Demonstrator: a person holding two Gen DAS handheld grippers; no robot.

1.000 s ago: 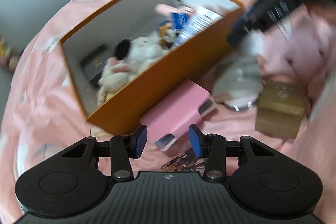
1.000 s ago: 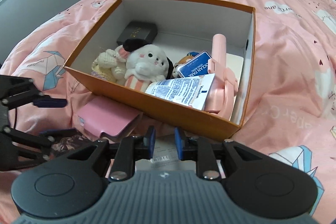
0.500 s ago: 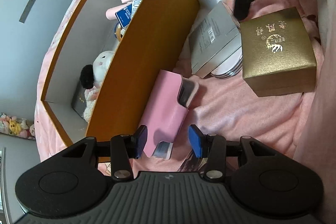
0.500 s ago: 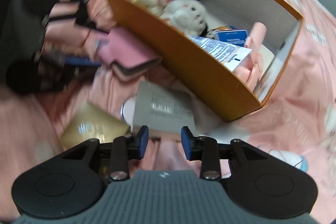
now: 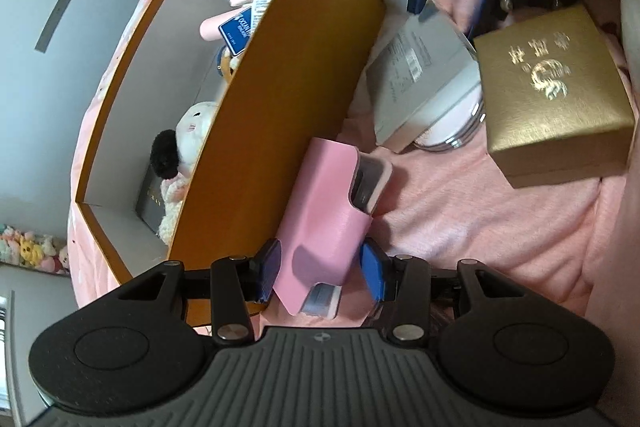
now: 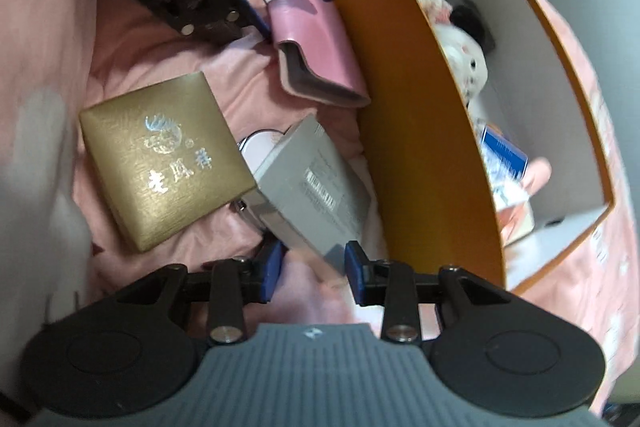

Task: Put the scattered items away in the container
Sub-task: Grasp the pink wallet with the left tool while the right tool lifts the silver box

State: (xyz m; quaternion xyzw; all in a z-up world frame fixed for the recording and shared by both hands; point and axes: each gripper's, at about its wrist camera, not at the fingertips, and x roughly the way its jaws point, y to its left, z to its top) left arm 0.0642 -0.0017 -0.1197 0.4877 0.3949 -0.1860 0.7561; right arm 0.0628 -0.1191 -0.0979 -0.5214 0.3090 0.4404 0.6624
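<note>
An orange box [image 5: 280,115] with white inside stands on the pink bedding and holds a white plush [image 5: 192,131], a blue card and other items. A pink case [image 5: 324,211] lies against its outer wall. My left gripper [image 5: 326,273] is open, its pads either side of the case's near end. A grey box [image 6: 316,187] rests on a round compact [image 6: 256,147], beside a gold box [image 6: 160,155]. My right gripper [image 6: 314,269] is open around the grey box's near corner. The orange box also shows in the right wrist view [image 6: 420,131].
Pink bedding [image 5: 500,235] lies under everything. A grey wall [image 5: 60,7] is beyond the bed, with small plush toys [image 5: 32,247] along it. Each gripper shows at the top of the other's view.
Both grippers have dropped from above the box to the items beside it. The left now straddles the pink case; the right has opened wider around the grey box.
</note>
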